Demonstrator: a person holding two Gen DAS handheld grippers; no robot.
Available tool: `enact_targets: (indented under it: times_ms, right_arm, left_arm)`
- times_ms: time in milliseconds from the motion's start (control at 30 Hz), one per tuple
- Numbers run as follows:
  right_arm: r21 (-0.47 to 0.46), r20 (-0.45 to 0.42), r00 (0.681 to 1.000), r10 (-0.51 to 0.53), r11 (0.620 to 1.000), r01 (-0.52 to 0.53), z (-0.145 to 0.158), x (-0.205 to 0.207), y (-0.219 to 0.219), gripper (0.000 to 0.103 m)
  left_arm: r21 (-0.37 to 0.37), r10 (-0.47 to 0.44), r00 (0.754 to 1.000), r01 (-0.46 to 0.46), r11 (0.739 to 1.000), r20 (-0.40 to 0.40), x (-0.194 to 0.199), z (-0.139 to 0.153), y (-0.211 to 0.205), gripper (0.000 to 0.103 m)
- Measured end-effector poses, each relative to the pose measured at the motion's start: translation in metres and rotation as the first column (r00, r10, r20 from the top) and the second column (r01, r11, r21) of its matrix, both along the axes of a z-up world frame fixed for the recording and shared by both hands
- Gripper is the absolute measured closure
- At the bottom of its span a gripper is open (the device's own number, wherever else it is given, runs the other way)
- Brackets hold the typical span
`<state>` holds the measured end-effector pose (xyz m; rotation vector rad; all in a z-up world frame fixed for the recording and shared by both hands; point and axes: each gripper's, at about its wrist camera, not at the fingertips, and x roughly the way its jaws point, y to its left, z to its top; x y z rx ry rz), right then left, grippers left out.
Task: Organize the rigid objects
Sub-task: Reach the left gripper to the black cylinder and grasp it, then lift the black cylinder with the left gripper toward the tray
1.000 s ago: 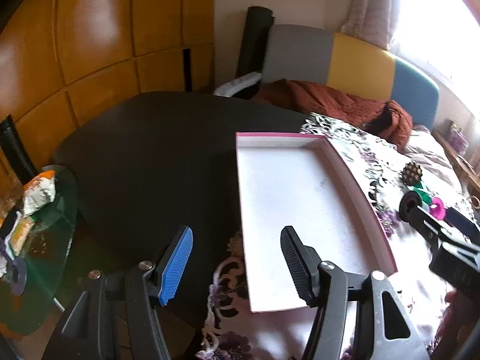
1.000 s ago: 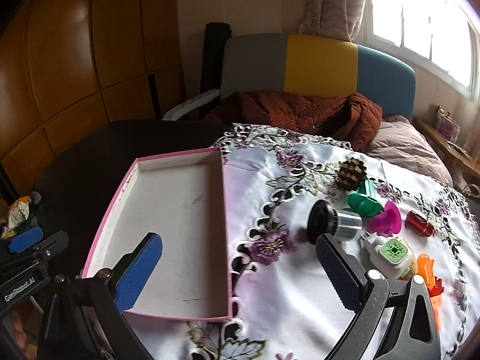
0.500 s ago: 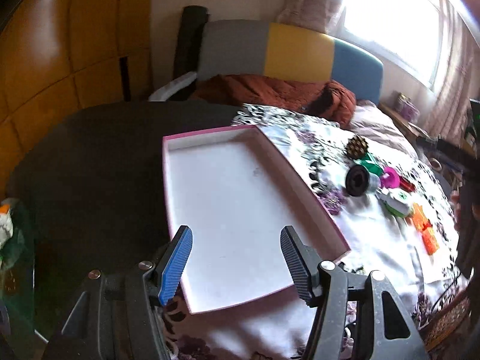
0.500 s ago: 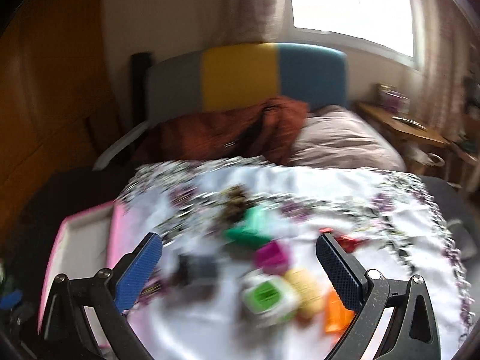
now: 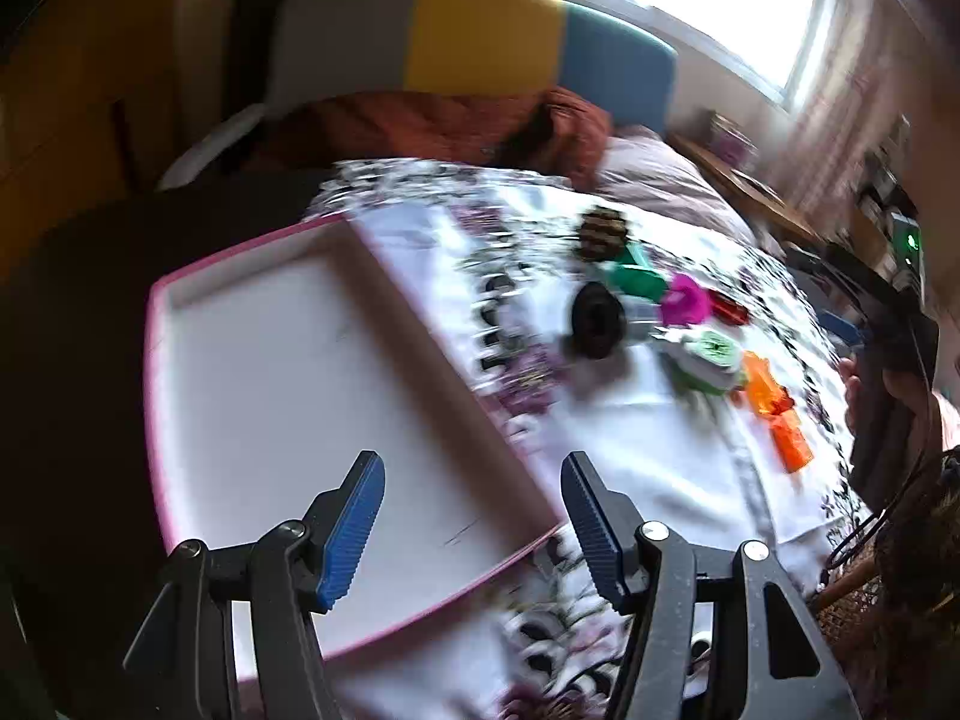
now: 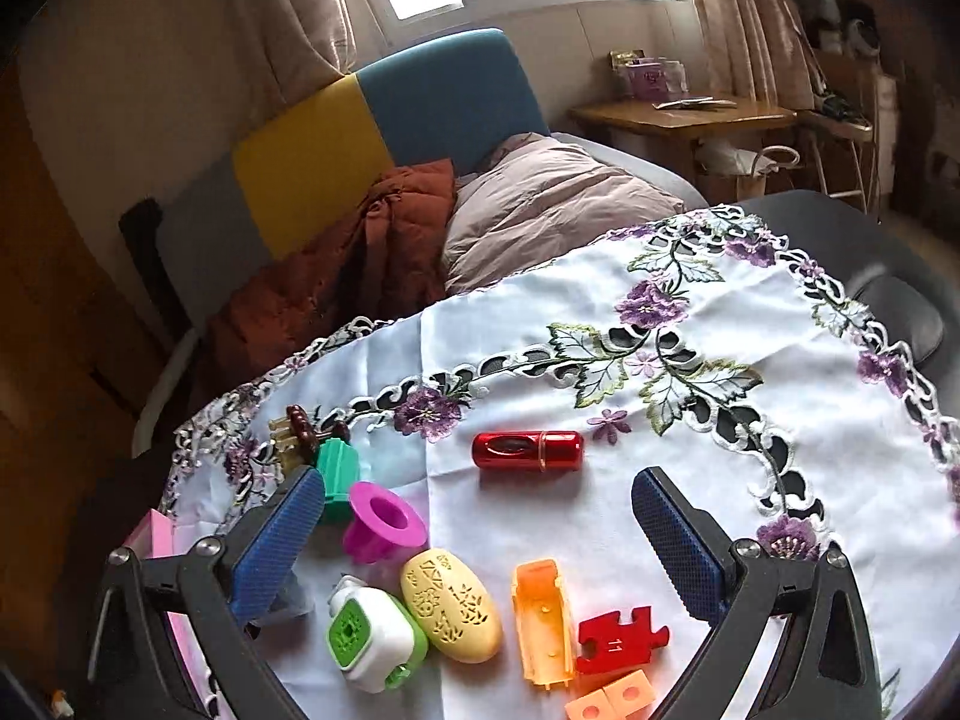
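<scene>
A shallow white tray with a pink rim point(image 5: 180, 276) lies on the table's left; my left gripper point(image 5: 468, 528) is open and empty above its near corner. My right gripper point(image 6: 480, 546) is open and empty, hovering over small objects on the embroidered cloth point(image 6: 690, 420): a red capsule point(image 6: 527, 450), a magenta cup point(image 6: 384, 521), a yellow oval point(image 6: 451, 605), a green-white block point(image 6: 372, 639), an orange piece point(image 6: 543, 621), a red puzzle piece point(image 6: 618, 639) and a green piece point(image 6: 337, 474). The left wrist view, blurred, also shows a black cylinder point(image 5: 597, 319) and a pinecone point(image 5: 602, 233).
A sofa with grey, yellow and blue back point(image 6: 372, 132) holds a rust blanket point(image 6: 360, 276) behind the table. A wooden side table point(image 6: 684, 114) stands by the window. The dark table edge point(image 6: 900, 300) shows at right. The hand holding the right gripper point(image 5: 888, 360) shows in the left wrist view.
Both grippers swung right. The right one moved from the tray side to over the small objects. The left view now shows the tray's right edge and the toys. Jaws stayed open.
</scene>
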<state>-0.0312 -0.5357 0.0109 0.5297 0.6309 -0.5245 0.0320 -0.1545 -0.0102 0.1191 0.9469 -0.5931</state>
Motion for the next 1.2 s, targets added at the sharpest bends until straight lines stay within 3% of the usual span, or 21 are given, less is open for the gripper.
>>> enact_targets:
  times_ms: [167, 300, 333, 433, 633, 733, 933, 1067, 1100, 1133, 1200]
  right_arm:
    - [0.009, 0.011, 1.0, 0.021, 1.0, -0.021, 0.001, -0.001, 0.005, 0.0]
    - [0.026, 0.016, 0.998, 0.053, 0.998, -0.054, 0.001, 0.002, 0.008, 0.0]
    - [0.024, 0.018, 0.998, 0.059, 0.998, -0.059, 0.002, 0.003, 0.009, 0.0]
    - [0.02, 0.017, 0.998, 0.066, 0.998, -0.066, 0.002, 0.004, 0.011, 0.0]
    - [0.033, 0.029, 0.997, 0.07, 0.997, -0.071, 0.003, 0.003, 0.01, 0.0]
    - [0.041, 0.037, 0.997, 0.071, 0.997, -0.073, 0.004, 0.003, 0.009, 0.0]
    - [0.071, 0.041, 0.997, 0.066, 0.995, -0.069, 0.002, 0.002, 0.004, 0.0]
    - [0.078, 0.044, 0.997, 0.068, 0.994, -0.071, 0.001, 0.003, 0.004, 0.0]
    - [0.079, 0.043, 0.997, 0.068, 0.994, -0.072, 0.001, 0.003, 0.004, 0.0]
    - [0.081, 0.042, 0.997, 0.069, 0.994, -0.072, 0.001, 0.003, 0.004, 0.0]
    - [0.082, 0.038, 0.997, 0.07, 0.994, -0.073, 0.0, 0.003, 0.004, 0.0]
  left_arm:
    - [0.043, -0.137, 0.991, 0.137, 0.99, -0.011, 0.014, -0.003, -0.062, 0.041]
    - [0.126, -0.303, 0.953, 0.304, 0.944, -0.025, 0.027, -0.01, -0.107, 0.037]
    - [0.148, -0.342, 0.94, 0.339, 0.929, -0.005, 0.029, -0.009, -0.116, 0.032]
    - [0.239, -0.453, 0.89, 0.43, 0.87, 0.045, 0.032, -0.01, -0.142, 0.031]
    - [0.343, -0.589, 0.807, 0.54, 0.768, 0.049, 0.043, -0.017, -0.179, 0.026]
    - [0.381, -0.634, 0.773, 0.579, 0.721, 0.026, 0.051, -0.024, -0.194, 0.026]
    - [0.466, -0.727, 0.684, 0.664, 0.585, -0.062, 0.055, -0.044, -0.219, 0.026]
    - [0.481, -0.732, 0.673, 0.679, 0.555, -0.104, 0.058, -0.057, -0.232, 0.026]
    - [0.488, -0.726, 0.68, 0.671, 0.558, -0.105, 0.059, -0.061, -0.234, 0.035]
    - [0.479, -0.714, 0.691, 0.668, 0.569, -0.116, 0.061, -0.066, -0.234, 0.056]
    - [0.445, -0.689, 0.712, 0.666, 0.599, -0.139, 0.062, -0.072, -0.233, 0.059]
